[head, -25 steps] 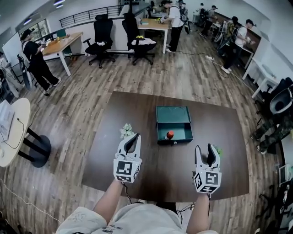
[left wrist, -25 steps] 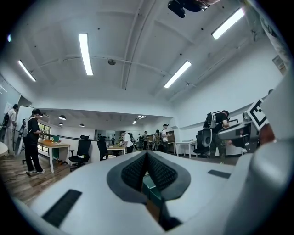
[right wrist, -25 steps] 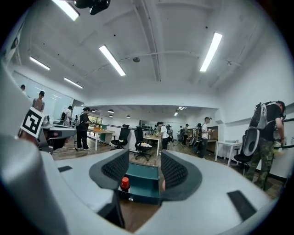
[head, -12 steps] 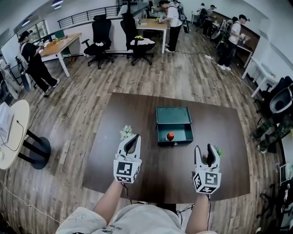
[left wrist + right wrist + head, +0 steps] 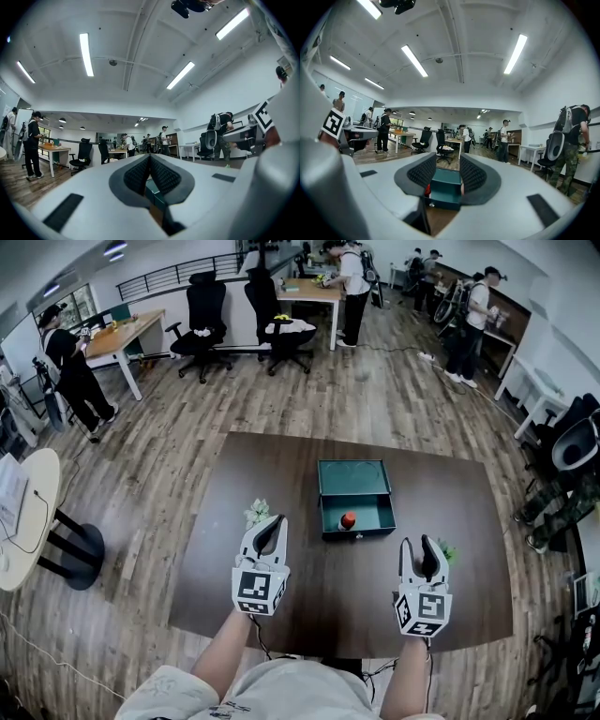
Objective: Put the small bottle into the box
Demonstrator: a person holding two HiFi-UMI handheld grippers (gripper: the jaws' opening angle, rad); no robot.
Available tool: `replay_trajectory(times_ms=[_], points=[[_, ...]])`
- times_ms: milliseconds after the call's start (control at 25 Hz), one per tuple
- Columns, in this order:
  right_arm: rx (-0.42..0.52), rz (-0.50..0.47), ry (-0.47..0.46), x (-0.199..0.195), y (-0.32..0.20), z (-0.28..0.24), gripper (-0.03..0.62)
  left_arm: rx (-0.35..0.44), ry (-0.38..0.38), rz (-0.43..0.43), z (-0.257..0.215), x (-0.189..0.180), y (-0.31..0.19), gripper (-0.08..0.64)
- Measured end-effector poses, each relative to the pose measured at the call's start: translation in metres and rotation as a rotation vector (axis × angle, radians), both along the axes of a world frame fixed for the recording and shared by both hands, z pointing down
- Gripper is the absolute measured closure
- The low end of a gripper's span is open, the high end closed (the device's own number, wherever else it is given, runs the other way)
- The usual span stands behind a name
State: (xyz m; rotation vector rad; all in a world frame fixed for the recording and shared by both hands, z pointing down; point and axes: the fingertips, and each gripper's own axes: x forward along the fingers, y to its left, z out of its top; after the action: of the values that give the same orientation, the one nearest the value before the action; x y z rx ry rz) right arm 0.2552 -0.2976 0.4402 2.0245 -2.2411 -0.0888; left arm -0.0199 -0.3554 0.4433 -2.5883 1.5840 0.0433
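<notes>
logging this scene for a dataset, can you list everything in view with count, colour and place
table: 1, dark brown, centre
box: 1, teal, lid open, middle of the table
bottle: 1, small, red, inside the box near its front wall
pale green clump: 1, on the table by the left claw's tip
green clump: 1, on the table right of the right claw
round table: 1, pale, far left
office chairs: at least 2, black, by the far desks
people: several, standing at the back
left claw: 1, white, jaws together, empty
right claw: 1, white, jaws apart and have just been closing, nothing between them
</notes>
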Motion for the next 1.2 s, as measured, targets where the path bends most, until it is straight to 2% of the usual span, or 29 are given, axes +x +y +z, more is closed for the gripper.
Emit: replay_trajectory(times_ms=[240, 1200], points=[[0.002, 0.018, 0.001, 0.001, 0.003, 0.0, 0.586, -0.006, -0.004, 0.003, 0.002, 0.003, 0.003, 0.558], [-0.013, -0.022, 0.013, 0.006, 0.005, -0.002, 0.591, 0.002, -0.011, -0.011, -0.004, 0.011, 0.012, 0.558]])
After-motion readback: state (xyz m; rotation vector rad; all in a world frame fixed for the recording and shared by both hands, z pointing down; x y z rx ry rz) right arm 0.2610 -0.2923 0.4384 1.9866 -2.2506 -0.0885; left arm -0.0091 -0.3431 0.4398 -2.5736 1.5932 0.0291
